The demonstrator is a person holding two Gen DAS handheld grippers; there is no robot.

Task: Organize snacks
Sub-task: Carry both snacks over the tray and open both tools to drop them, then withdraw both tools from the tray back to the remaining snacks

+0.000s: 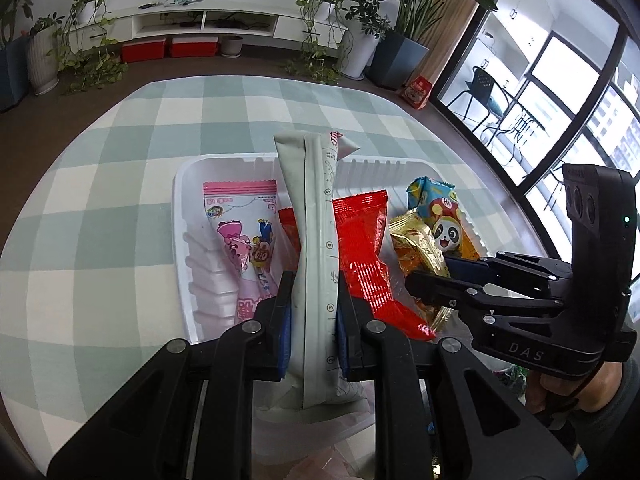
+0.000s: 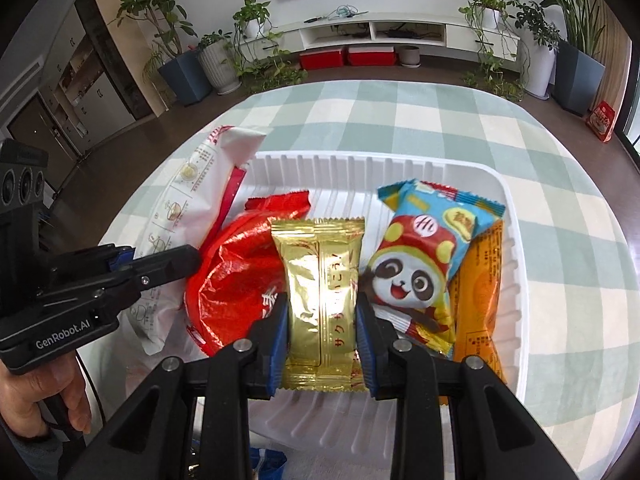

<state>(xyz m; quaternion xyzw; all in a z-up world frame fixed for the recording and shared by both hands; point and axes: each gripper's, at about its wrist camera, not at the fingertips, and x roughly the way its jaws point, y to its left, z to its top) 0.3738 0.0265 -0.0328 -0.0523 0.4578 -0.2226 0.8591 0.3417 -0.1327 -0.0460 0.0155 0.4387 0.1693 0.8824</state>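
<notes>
Gripping snacks over white tray (image 2: 496, 184)
L gripper (image 1: 313, 320) clamps grey pouch (image 1: 310, 240), long axis vertical mid-frame; R gripper (image 2: 322, 336) clamps gold packet (image 2: 320, 288), upright too.

"DAS" stands in raised letters on the right gripper's black body (image 1: 524, 347); "GenRobot.AI" stands in white on the left gripper's body (image 2: 64, 330). Circled numbers 2 to 5 run along the white packet (image 1: 316, 264). Japanese characters run down the gold wafer packet (image 2: 320, 300).
</notes>
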